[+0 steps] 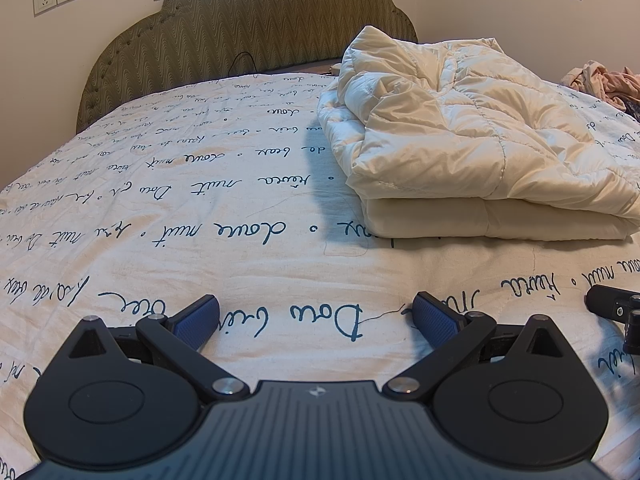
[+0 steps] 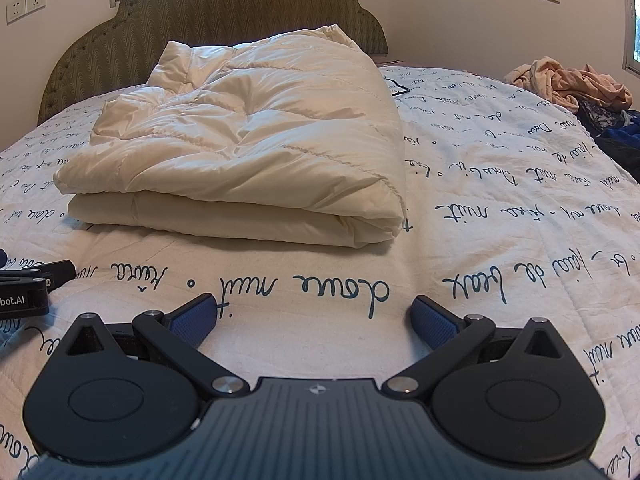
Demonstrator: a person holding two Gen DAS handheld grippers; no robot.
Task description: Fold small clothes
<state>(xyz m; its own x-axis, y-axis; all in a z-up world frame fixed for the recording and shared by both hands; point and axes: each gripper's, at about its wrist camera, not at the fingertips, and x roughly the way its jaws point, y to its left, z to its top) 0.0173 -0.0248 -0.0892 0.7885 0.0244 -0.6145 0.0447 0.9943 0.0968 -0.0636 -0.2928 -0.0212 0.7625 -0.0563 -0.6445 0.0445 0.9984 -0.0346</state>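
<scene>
Hovering over bed [image 1: 120, 240], left claw [image 1: 316, 316] and right claw [image 2: 314, 314] both spread, empty. Folded jacket [image 2: 248, 140] lies ahead. Risk: slick puffy layers slipping apart if pinched shallowly.

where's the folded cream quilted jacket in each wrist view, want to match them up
Left wrist: folded cream quilted jacket lies right of centre, running to the right edge.
Right wrist: the jacket lies left of centre, upper middle.
Shared landmark: the green padded headboard behind it, at the top of both views.
</scene>
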